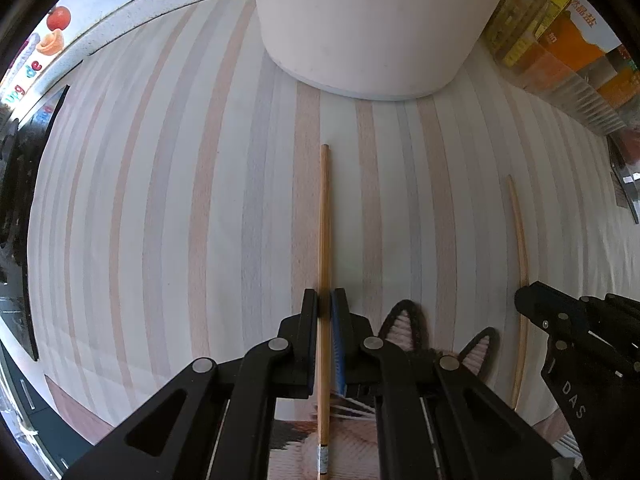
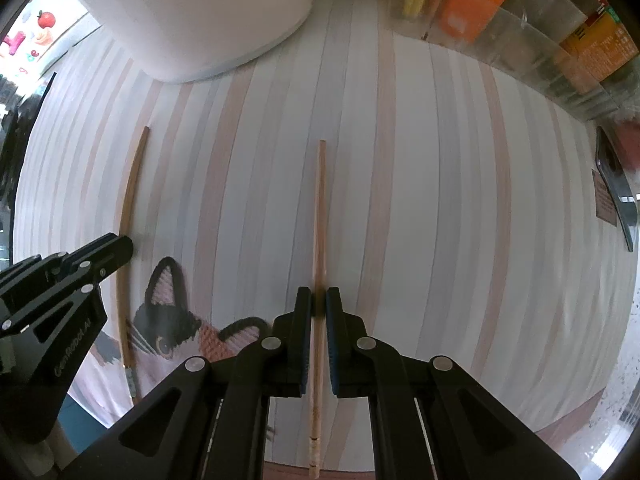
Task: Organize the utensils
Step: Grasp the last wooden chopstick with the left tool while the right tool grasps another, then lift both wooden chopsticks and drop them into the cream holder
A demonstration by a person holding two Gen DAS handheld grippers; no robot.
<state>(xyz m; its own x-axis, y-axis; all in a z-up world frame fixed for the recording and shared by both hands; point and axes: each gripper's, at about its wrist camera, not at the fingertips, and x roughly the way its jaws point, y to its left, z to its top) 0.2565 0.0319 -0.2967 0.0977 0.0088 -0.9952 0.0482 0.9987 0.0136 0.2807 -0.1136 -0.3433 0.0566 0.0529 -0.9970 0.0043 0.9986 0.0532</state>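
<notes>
Left wrist view: the left gripper (image 1: 325, 300) has its jaws narrowed around a darker wooden chopstick (image 1: 325, 216), which runs straight between the two fingers, its thin tip pointing far toward a large white container (image 1: 368, 28) and its metal-banded butt end at the near edge of the picture. The chopstick lies along the striped placemat (image 1: 180, 200), and the pads look pressed on its sides. To the right, well apart, a paler chopstick (image 1: 520, 248) lies roughly parallel, and the right gripper (image 1: 532, 304) reaches in over its near part. Cat ears printed on the mat (image 1: 404, 324) show just right of the left fingers. At the far right stands a clear organiser with orange and yellow packets (image 1: 560, 52).

Right wrist view: the right gripper (image 2: 318, 300) has its jaws narrowed around the paler chopstick (image 2: 320, 208), with slim gaps visible beside the stick nearer the camera; whether the pads actually pinch it cannot be told for sure. The stick points far, tip toward the gap between the white container (image 2: 208, 16) and the clear organiser (image 2: 500, 28). On the left, the darker chopstick (image 2: 130, 200) lies on the placemat (image 2: 440, 200), with the left gripper (image 2: 116, 248) over its middle. The printed cat face (image 2: 168, 320) sits between the two sticks, near. A dark flat object (image 2: 616, 192) lies at the right edge.
</notes>
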